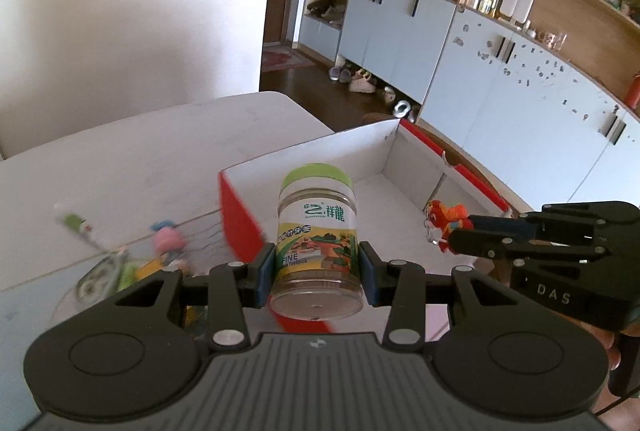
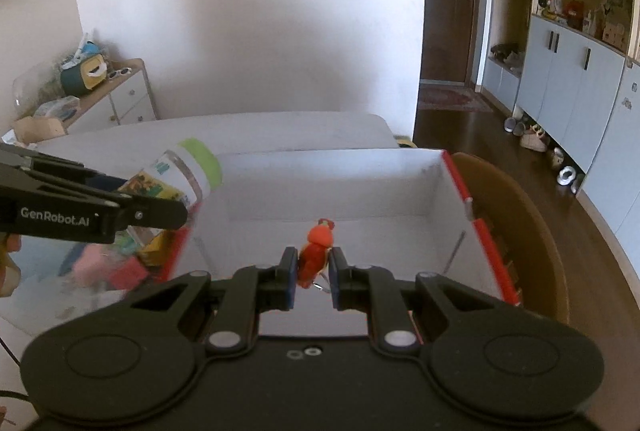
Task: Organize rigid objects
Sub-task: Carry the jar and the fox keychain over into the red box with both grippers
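My left gripper (image 1: pixel 318 269) is shut on a clear toothpick jar (image 1: pixel 316 235) with a green lid, held above the near left edge of a white box with red outer sides (image 1: pixel 360 147). The jar also shows in the right wrist view (image 2: pixel 188 171). My right gripper (image 2: pixel 313 273) is shut on a small red and orange toy figure (image 2: pixel 316 251) with a metal ring, held over the box's inside (image 2: pixel 320 187). The toy also shows in the left wrist view (image 1: pixel 444 219), at the box's right side.
A pile of small colourful items (image 1: pixel 132 259) lies blurred on the white table (image 1: pixel 120 151) left of the box; it also shows in the right wrist view (image 2: pixel 116 263). A wooden chair (image 2: pixel 532 231) stands right of the box. Cabinets line the far right wall.
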`<state>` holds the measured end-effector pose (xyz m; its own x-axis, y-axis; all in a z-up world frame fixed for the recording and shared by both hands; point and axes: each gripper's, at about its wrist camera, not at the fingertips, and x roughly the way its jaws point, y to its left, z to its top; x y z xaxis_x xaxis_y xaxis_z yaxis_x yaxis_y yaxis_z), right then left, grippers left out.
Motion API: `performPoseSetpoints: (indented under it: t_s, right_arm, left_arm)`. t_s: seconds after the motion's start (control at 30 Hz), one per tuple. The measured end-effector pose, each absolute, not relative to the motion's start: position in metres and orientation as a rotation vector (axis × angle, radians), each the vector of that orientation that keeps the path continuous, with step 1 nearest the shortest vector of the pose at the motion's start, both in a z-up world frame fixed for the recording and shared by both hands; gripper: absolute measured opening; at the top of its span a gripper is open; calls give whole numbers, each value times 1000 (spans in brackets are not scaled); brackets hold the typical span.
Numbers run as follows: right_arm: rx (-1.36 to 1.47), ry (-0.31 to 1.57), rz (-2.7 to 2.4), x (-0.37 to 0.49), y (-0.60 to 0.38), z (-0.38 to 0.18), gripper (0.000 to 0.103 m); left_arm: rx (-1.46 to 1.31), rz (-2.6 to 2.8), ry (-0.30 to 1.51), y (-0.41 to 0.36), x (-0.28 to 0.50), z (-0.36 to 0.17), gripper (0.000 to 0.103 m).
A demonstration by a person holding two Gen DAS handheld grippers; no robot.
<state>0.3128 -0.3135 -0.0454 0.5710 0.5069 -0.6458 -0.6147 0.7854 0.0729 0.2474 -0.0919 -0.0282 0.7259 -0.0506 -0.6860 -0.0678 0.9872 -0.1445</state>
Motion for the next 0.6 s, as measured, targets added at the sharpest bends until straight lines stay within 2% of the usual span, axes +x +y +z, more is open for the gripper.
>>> performPoseSetpoints:
  t_s: [0.37,0.6]
  right_arm:
    - [-198,767,685,369,-333,-75,15]
    - [-234,833,711,388,-329,-97,15]
  left_arm:
    - [-75,58,829,-144,337,-59,42]
    - [-69,84,917,-149,383,-94,42]
